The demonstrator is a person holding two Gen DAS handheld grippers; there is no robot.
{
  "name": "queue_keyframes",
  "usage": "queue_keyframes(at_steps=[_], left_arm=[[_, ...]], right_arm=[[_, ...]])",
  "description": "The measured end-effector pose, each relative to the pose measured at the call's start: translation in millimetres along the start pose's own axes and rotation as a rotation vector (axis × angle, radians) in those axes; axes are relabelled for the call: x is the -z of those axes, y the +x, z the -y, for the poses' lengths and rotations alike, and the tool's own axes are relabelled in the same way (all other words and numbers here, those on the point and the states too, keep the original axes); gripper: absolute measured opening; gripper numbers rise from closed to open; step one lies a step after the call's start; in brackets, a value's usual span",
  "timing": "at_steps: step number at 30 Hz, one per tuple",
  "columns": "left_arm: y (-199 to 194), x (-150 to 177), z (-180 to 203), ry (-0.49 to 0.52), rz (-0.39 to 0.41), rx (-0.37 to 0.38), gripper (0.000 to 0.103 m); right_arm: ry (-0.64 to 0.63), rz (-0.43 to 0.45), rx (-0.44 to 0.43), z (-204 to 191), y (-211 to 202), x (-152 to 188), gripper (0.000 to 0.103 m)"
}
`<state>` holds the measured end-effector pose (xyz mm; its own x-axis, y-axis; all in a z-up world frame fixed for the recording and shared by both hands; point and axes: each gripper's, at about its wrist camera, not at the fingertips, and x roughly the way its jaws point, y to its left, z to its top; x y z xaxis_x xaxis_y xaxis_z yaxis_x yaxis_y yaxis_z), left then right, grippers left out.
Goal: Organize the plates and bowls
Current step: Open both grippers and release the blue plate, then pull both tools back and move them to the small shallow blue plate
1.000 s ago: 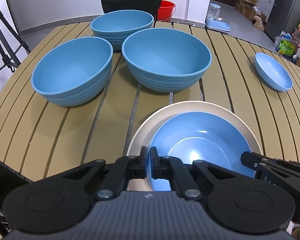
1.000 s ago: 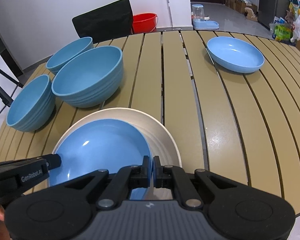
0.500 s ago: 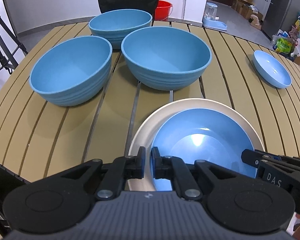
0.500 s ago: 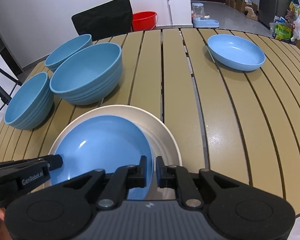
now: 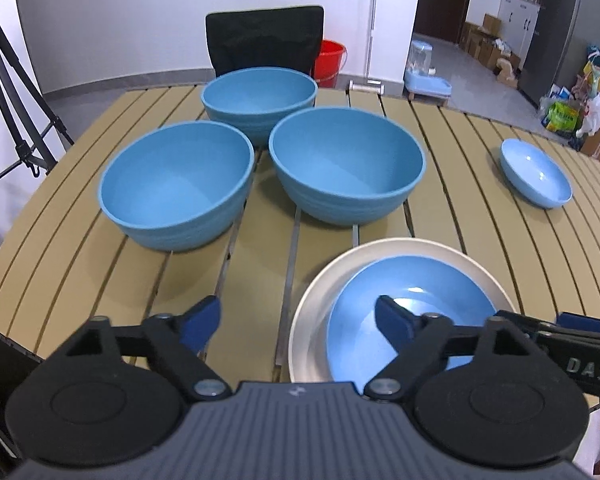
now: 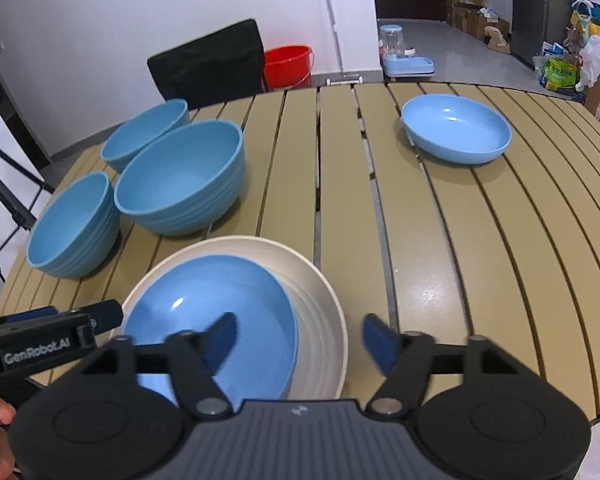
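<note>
A blue plate (image 5: 424, 292) (image 6: 220, 300) lies inside a larger cream plate (image 5: 396, 250) (image 6: 320, 280) at the table's near edge. My left gripper (image 5: 298, 316) is open and empty, above the cream plate's left rim. My right gripper (image 6: 298, 334) is open and empty, above the plates' right side. Three deep blue bowls (image 5: 180, 184) (image 5: 346, 164) (image 5: 260, 98) stand at the back left. They show in the right wrist view as well (image 6: 184, 182). A second shallow blue plate (image 5: 536, 172) (image 6: 456, 132) sits alone at the far right.
The slatted tan table (image 6: 480, 260) carries everything. A black chair (image 5: 264, 40) and a red bucket (image 5: 332, 56) stand behind the far edge. A tripod (image 5: 4, 80) stands at the left. Boxes and bags sit on the floor at the far right.
Both grippers were shut on the blue plate's near rim, then opened wide and let it go. It now rests in the cream plate. Both grippers have lifted and pulled back slightly.
</note>
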<state>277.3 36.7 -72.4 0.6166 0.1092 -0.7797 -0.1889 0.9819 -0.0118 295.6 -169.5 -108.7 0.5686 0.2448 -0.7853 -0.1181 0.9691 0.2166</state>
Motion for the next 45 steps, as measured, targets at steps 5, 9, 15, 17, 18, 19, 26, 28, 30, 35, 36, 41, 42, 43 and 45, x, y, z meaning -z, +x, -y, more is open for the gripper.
queue_keyframes(at_steps=[5, 9, 15, 17, 18, 19, 26, 28, 30, 35, 36, 41, 42, 43, 45], left_arm=[[-8.0, -0.1, -1.6, 0.011, 0.029, 0.023, 0.103], [-13.2, 0.7, -0.9, 0.017, 0.035, 0.028, 0.103], [-24.5, -0.2, -0.3, 0.017, 0.057, 0.047, 0.103], [-28.5, -0.8, 1.7, 0.021, 0.066, 0.051, 0.103], [-30.5, -1.1, 2.8, 0.023, 0.068, 0.055, 0.103], [-32.8, -1.2, 4.0, 0.025, 0.071, 0.059, 0.103], [-38.4, -3.5, 18.6, 0.035, 0.076, 0.086, 0.103], [-37.8, -5.3, 24.7, 0.036, 0.072, 0.094, 0.103], [-36.9, -6.6, 30.7, 0.042, 0.071, 0.102, 0.103], [-31.8, -11.1, 50.7, 0.067, 0.069, 0.122, 0.103], [-30.2, -12.5, 54.7, 0.071, 0.068, 0.127, 0.103], [-20.0, -22.9, 76.9, 0.095, 0.062, 0.142, 0.103], [-17.5, -25.3, 81.5, 0.099, 0.06, 0.144, 0.103], [-14.9, -27.6, 86.1, 0.102, 0.058, 0.147, 0.103], [-9.1, -33.5, 95.1, 0.109, 0.051, 0.152, 0.103]], right_arm=[[0.023, 0.024, 0.007, 8.2, -14.8, 0.3, 0.093], [0.031, 0.039, 0.021, 12.7, -27.3, 1.6, 0.103], [0.037, 0.065, 0.047, 20.9, -44.4, 3.4, 0.103], [0.041, 0.07, 0.056, 25.2, -49.8, 4.2, 0.103], [0.043, 0.072, 0.063, 26.6, -51.8, 4.5, 0.103], [0.044, 0.073, 0.075, 28.4, -54.1, 4.6, 0.103], [0.046, 0.101, 0.144, 37.7, -70.0, 4.9, 0.103], [0.06, 0.109, 0.134, 44.2, -74.2, 4.0, 0.103], [0.069, 0.112, 0.137, 50.2, -76.0, 2.3, 0.103], [0.099, 0.114, 0.15, 72.0, -74.9, -5.2, 0.103], [0.111, 0.111, 0.137, 77.9, -74.5, -6.2, 0.103], [0.147, 0.115, 0.122, 107.2, -71.2, -12.6, 0.103], [0.153, 0.115, 0.124, 112.3, -70.4, -13.7, 0.103], [0.16, 0.116, 0.122, 118.2, -69.0, -15.3, 0.103], [0.176, 0.118, 0.122, 128.4, -66.2, -18.4, 0.103]])
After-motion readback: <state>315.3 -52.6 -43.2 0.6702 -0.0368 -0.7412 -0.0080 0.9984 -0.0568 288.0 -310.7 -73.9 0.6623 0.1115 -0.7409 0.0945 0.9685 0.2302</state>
